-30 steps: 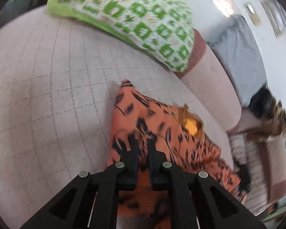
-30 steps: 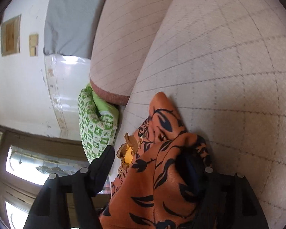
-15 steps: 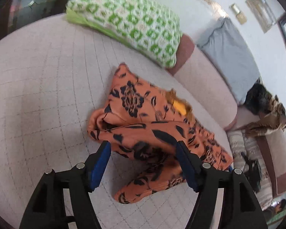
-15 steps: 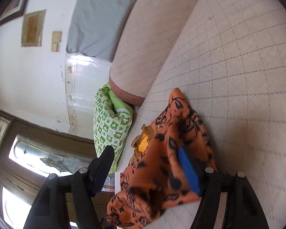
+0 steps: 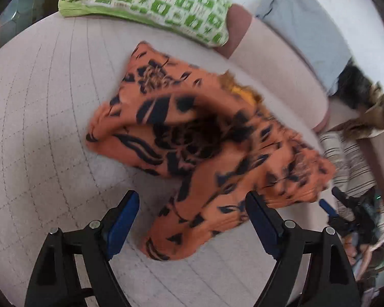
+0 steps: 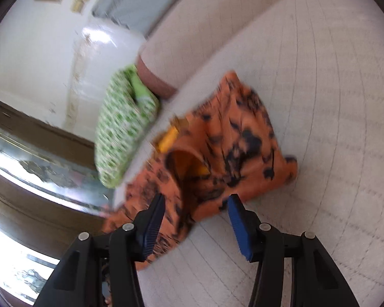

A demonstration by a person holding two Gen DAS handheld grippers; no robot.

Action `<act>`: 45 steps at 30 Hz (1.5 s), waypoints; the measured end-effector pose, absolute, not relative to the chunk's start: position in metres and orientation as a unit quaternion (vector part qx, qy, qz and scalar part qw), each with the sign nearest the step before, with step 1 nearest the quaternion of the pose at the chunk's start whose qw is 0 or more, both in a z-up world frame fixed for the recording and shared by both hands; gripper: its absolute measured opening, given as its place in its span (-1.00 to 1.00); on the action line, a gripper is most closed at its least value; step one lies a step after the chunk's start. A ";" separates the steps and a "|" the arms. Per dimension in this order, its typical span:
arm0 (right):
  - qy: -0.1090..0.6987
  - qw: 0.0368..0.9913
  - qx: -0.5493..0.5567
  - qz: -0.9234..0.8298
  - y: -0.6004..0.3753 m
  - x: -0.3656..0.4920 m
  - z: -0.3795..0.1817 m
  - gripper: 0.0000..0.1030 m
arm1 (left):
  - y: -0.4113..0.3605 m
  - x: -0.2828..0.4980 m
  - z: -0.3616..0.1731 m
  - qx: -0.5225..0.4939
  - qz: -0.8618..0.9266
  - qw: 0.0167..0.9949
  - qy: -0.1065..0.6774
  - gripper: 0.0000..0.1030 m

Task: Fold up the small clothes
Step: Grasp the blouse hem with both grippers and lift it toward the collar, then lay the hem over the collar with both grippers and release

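Note:
An orange garment with a black floral print (image 5: 202, 148) lies crumpled on the pale quilted sofa seat (image 5: 43, 117), with a yellow lining showing at its far side. It also shows in the right wrist view (image 6: 227, 153). My left gripper (image 5: 192, 204) is open and empty, its blue pads on either side of the garment's near end, held above it. My right gripper (image 6: 195, 208) is open and empty, just in front of the garment's edge. The right gripper's tip shows at the right in the left wrist view (image 5: 327, 208).
A green and white patterned cushion (image 5: 151, 2) lies at the far end of the seat. The sofa backrest (image 5: 281, 61) runs behind the garment, with a grey cloth (image 5: 304, 23) draped over it. More clothes, striped and dark, are piled at the right (image 5: 350, 158).
My left gripper was shut on the garment a second ago and has opened and drawn back. The garment dropped onto the seat. My right gripper also drew back and swung its view.

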State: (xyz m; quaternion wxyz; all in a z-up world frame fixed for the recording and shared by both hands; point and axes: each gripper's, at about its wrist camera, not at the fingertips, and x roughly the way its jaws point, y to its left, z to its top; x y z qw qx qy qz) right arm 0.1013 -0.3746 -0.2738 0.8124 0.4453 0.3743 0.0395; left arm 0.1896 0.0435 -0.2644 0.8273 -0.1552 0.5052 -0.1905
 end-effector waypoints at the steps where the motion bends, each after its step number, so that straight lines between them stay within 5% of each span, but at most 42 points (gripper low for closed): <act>1: 0.393 0.810 0.434 0.035 -0.369 0.106 -0.278 0.04 | 0.043 0.190 -0.266 -0.150 -0.190 0.827 0.507 0.60; 2: 0.407 0.808 0.424 0.035 -0.364 0.111 -0.282 0.04 | 0.042 0.193 -0.266 -0.147 -0.198 0.827 0.505 0.46; 4: 0.425 0.806 0.409 0.038 -0.357 0.117 -0.286 0.04 | 0.038 0.198 -0.266 -0.143 -0.215 0.822 0.507 -0.53; 9: 0.468 0.795 0.380 0.060 -0.339 0.135 -0.297 0.00 | 0.021 0.204 -0.261 -0.119 -0.265 0.812 0.506 -0.81; 15: 0.468 0.808 0.336 0.123 -0.309 0.156 -0.277 -0.12 | 0.034 0.229 -0.227 -0.206 -0.345 0.779 0.481 -0.81; 23: 0.323 0.851 0.377 0.173 -0.328 0.214 -0.236 -0.12 | 0.064 0.343 -0.184 -0.283 -0.280 0.805 0.440 -0.81; 30: 0.301 0.841 0.437 0.102 -0.369 0.257 -0.264 0.02 | 0.064 0.423 -0.240 -0.297 -0.164 0.795 0.502 -0.80; 35: 0.310 0.862 0.388 0.100 -0.368 0.243 -0.248 0.04 | 0.085 0.377 -0.253 -0.362 -0.153 0.803 0.449 -0.31; 37: 0.317 0.868 0.363 0.119 -0.358 0.231 -0.239 0.04 | 0.101 0.360 -0.240 -0.391 -0.133 0.809 0.418 0.21; 41: 0.361 0.866 0.301 0.171 -0.313 0.216 -0.233 0.04 | 0.137 0.307 -0.194 -0.409 -0.064 0.848 0.332 0.41; 45: 0.425 0.838 0.273 0.208 -0.265 0.216 -0.251 0.04 | 0.116 0.263 -0.176 -0.299 -0.059 0.886 0.350 0.44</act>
